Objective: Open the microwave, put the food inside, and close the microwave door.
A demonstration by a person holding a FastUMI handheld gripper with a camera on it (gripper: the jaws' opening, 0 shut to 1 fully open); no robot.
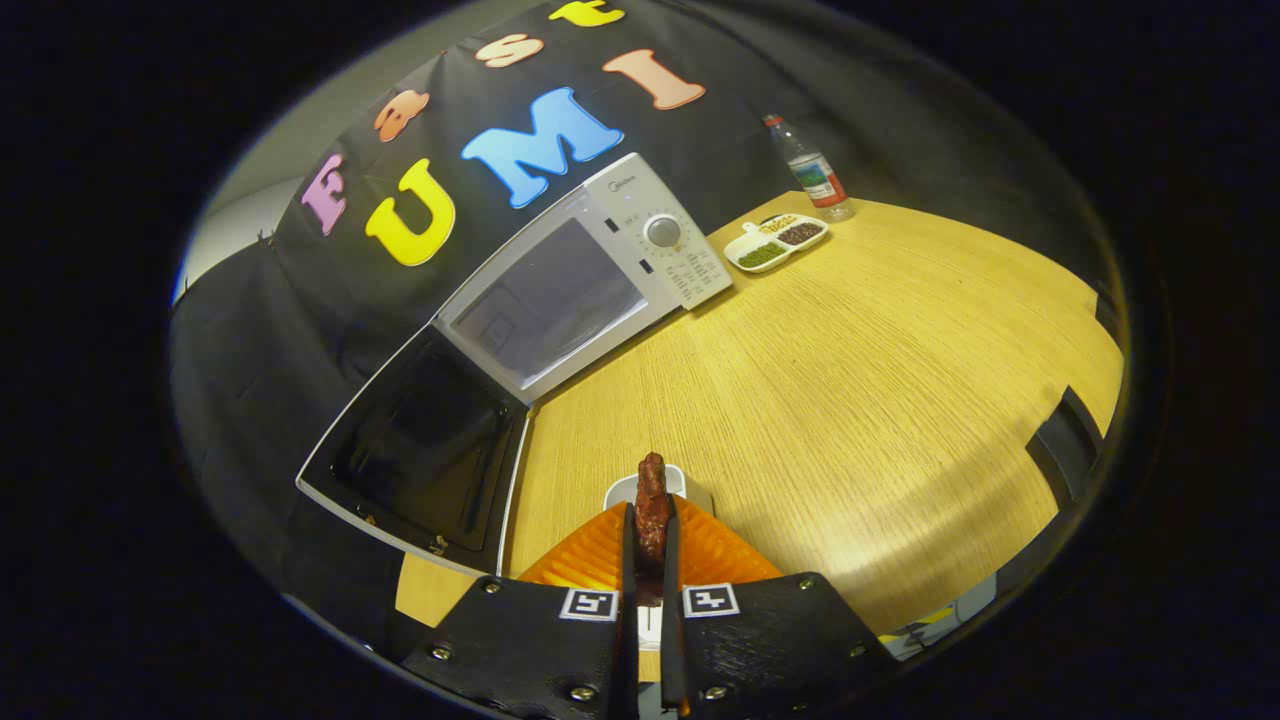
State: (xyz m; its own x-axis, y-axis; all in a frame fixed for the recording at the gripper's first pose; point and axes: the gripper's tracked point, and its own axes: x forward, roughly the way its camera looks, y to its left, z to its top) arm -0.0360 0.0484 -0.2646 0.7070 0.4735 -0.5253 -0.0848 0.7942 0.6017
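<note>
Wood table [850, 400] in the booth, microwave [590, 280] at the back w/ door [420, 450] swung wide open, so step one looks done. Gripper [650, 540] fingers pinch a brown food piece [652, 500], held above a white dish [625, 490], well short of the cavity. Left: food in, door shut. Snack tray [775, 243] & bottle [815, 175] sit beyond.

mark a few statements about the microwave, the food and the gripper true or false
1. The microwave door is open. True.
2. The gripper is shut on a brown piece of food. True.
3. The food is already inside the microwave. False: it is between the fingers, above the wooden table.
4. A bottle lies on its side by the door. False: it stands upright beyond the snack dish.
</note>
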